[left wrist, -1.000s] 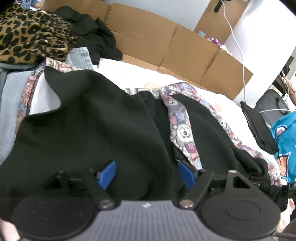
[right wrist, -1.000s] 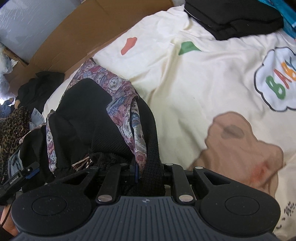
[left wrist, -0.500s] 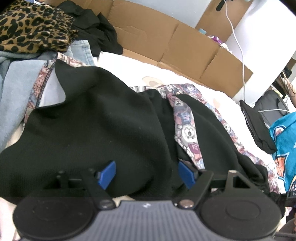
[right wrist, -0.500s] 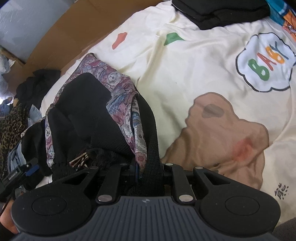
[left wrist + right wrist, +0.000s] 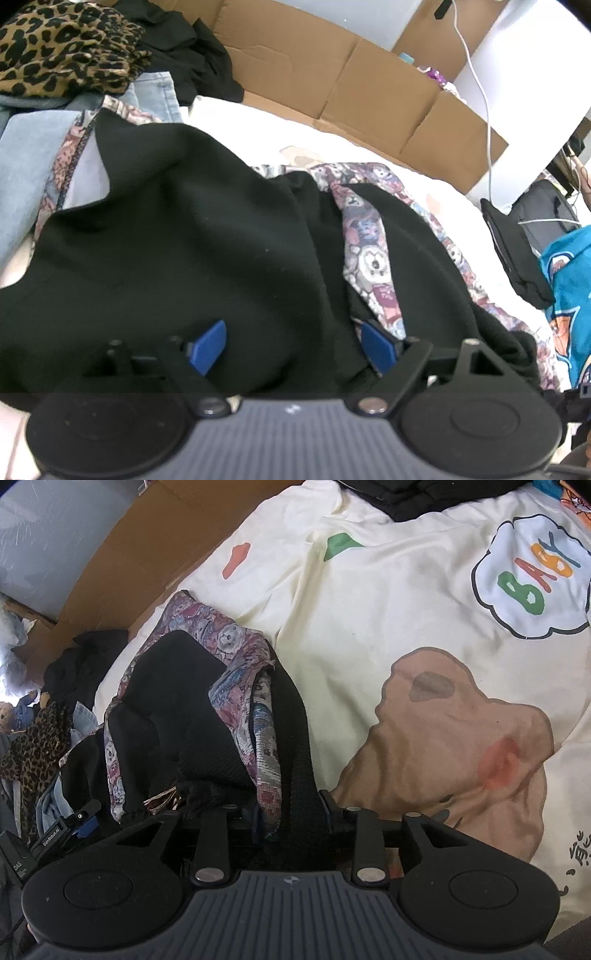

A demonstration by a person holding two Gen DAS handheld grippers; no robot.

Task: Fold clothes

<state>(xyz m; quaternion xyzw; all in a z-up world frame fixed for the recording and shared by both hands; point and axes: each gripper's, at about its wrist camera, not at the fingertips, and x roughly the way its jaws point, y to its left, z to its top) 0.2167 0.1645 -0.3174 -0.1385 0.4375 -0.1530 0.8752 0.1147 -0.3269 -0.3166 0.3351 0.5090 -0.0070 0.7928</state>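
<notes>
Pinching a bunched strip of the black knit garment (image 5: pixel 299 760) and its woven, cartoon-printed lining (image 5: pixel 266 746), the right gripper (image 5: pixel 286 812) has its jaws pressed together at six o'clock in its view. The left gripper (image 5: pixel 293 341) stands spread, blue pads (image 5: pixel 207 345) apart, with the garment's broad, finely ribbed panel (image 5: pixel 177 251) between them. The garment lies crumpled across the cream bedsheet (image 5: pixel 388 627), soft cotton printed with a brown bear and a "BABY" cloud at two o'clock. Farther off, at eleven o'clock in the left view, sit pale denim (image 5: pixel 22 147), fuzzy leopard-print fabric (image 5: pixel 62 48) and corrugated cardboard panels (image 5: pixel 369 88).
</notes>
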